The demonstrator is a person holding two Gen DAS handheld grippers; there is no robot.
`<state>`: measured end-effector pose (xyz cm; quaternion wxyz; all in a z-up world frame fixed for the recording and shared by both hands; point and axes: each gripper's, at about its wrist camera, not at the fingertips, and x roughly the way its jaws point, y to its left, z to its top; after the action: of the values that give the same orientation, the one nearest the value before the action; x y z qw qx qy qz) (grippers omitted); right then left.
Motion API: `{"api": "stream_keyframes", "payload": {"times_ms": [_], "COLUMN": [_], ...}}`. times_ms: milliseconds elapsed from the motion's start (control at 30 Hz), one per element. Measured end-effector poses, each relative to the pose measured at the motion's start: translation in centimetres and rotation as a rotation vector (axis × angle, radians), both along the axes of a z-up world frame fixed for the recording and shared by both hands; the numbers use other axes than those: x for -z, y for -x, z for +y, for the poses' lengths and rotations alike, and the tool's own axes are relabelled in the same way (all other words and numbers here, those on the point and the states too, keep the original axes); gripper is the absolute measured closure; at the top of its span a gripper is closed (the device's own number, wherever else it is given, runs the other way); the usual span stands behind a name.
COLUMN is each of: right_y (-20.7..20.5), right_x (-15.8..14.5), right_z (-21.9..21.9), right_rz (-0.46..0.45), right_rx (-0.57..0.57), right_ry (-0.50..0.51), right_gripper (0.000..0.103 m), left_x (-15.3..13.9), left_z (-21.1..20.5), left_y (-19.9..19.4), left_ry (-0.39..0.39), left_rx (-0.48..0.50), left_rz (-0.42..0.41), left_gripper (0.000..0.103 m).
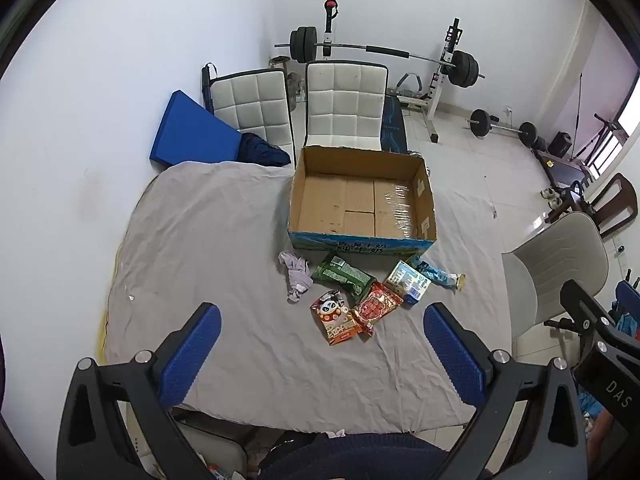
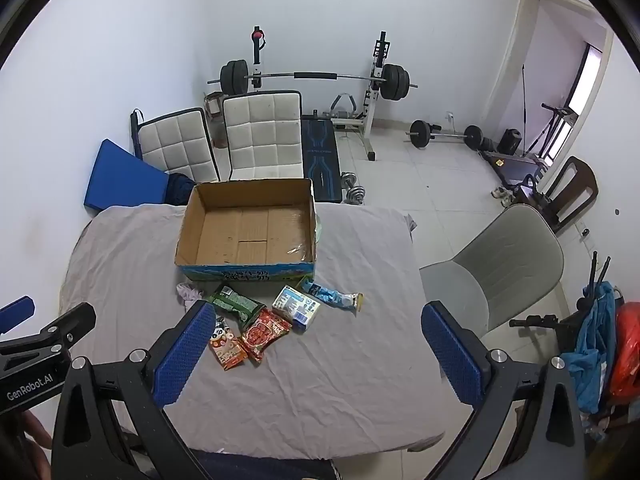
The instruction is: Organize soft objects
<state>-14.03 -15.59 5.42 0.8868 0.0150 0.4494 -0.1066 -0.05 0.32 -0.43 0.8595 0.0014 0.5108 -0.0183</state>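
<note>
An empty open cardboard box stands on the grey-sheeted table. In front of it lie a crumpled lilac cloth, a green packet, an orange panda packet, a red packet, a white-blue carton and a light blue wrapper. My left gripper is open and empty, above the near table. My right gripper is open and empty, right of the packets.
Two white padded chairs stand behind the table, with a blue mat by the wall. A grey chair is at the table's right. A barbell rack and weights stand at the back.
</note>
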Motion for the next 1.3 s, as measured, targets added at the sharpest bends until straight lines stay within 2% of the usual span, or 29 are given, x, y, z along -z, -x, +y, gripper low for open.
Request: {"api": "stream_keyframes", "payload": {"times_ms": [500, 1300], "right_y": [0.0, 0.6], "right_x": [1.3, 2.4], "right_z": [0.0, -0.3], "right_rz": [0.058, 0.065], "right_rx": [0.015, 0.014], "right_ry": [-0.024, -0.033], "right_gripper": [0.0, 0.0], "left_x": [0.8, 1.1], "left_z": [0.1, 0.6], "left_y": [0.3, 0.6], "left_ry": [0.006, 0.01], "left_rx": [0.009, 0.001], "left_rz": [0.051, 0.063], "left_gripper": [0.0, 0.0]}}
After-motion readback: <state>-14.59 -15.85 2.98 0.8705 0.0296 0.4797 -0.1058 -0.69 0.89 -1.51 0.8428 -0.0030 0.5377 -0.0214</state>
